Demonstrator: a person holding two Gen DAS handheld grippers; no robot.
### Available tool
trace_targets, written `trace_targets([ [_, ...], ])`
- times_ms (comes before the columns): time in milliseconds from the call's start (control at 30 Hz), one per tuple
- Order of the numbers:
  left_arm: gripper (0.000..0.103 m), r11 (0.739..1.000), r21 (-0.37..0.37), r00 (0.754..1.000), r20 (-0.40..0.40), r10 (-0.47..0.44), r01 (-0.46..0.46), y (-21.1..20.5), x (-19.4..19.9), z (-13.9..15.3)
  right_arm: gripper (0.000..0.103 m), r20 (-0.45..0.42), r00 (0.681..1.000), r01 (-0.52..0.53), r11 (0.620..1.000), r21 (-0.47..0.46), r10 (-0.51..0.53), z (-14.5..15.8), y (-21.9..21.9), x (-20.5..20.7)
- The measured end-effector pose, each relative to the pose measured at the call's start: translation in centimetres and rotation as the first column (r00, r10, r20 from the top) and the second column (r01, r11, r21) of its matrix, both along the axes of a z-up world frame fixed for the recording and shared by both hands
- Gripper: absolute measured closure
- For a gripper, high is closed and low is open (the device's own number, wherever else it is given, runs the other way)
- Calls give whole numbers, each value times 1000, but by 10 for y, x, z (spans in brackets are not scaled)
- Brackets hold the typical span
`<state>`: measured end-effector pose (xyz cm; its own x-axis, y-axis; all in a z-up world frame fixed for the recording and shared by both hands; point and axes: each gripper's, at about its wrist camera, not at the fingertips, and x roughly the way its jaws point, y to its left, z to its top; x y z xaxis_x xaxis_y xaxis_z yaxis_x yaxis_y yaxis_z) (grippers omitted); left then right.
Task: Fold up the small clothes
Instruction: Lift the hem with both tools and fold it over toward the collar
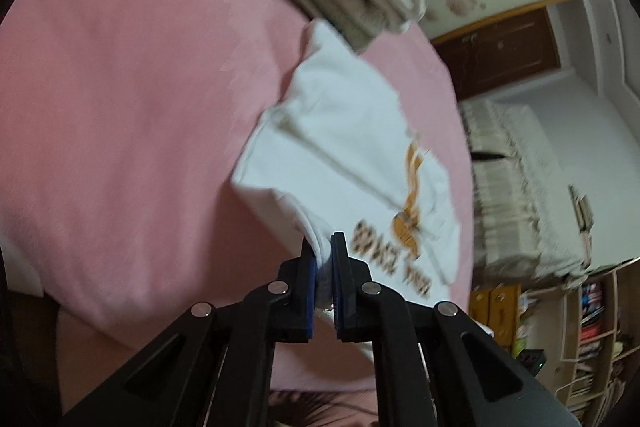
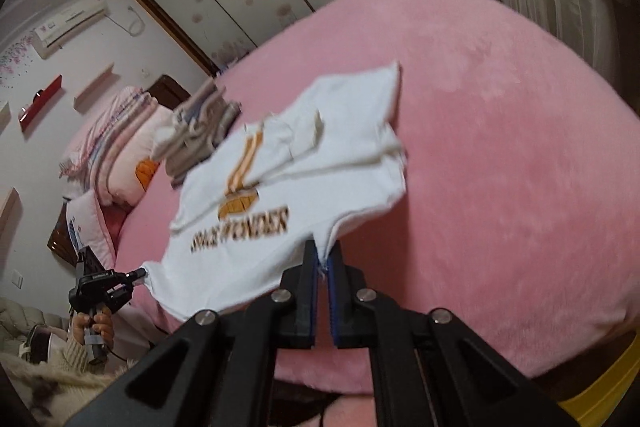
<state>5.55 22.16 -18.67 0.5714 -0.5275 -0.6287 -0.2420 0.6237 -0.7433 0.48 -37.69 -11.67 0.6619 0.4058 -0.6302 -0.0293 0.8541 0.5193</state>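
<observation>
Right wrist view: white printed cotton T-shirt (image 2: pixel 288 203) lifted off the pink plush bed (image 2: pixel 500 147).
Its near hem is clamped by both hand-held grippers, right (image 2: pixel 323 259) and left (image 1: pixel 323 247), ready for folding.

The black two-finger left gripper (image 1: pixel 323 247) and matching right gripper (image 2: pixel 323 254) both angle downward, jaws clamped together on cloth.

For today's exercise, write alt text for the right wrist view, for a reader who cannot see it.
The right hand-held gripper pinches one near corner of a white printed T-shirt over a pink bed, while the left hand-held gripper clamps the other. Folded clothes sit stacked behind.
</observation>
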Motion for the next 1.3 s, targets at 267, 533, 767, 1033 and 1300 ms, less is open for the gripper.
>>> trace_targets([
  [267, 99, 993, 48, 992, 65, 106, -109, 5, 84, 48, 99, 71, 994, 79, 997, 7, -79, 33, -9, 71],
  [533, 99, 980, 163, 994, 37, 107, -112, -17, 188, 37, 99, 24, 986, 162, 987, 20, -162, 15, -18, 165],
  [767, 99, 975, 190, 993, -25, 119, -113, -23, 247, 2, 99, -45, 980, 194, 981, 5, -194, -19, -21, 229],
  [1033, 99, 976, 176, 991, -25, 132, -125, -28, 274, -16, 99, -87, 973, 217, 976, 1, -216, -45, -26, 262],
  [1300, 69, 986, 57, 984, -84, 160, -156, -23, 279, -41, 91, -142, 963, 229, 973, -6, -227, -54, -22, 284],
])
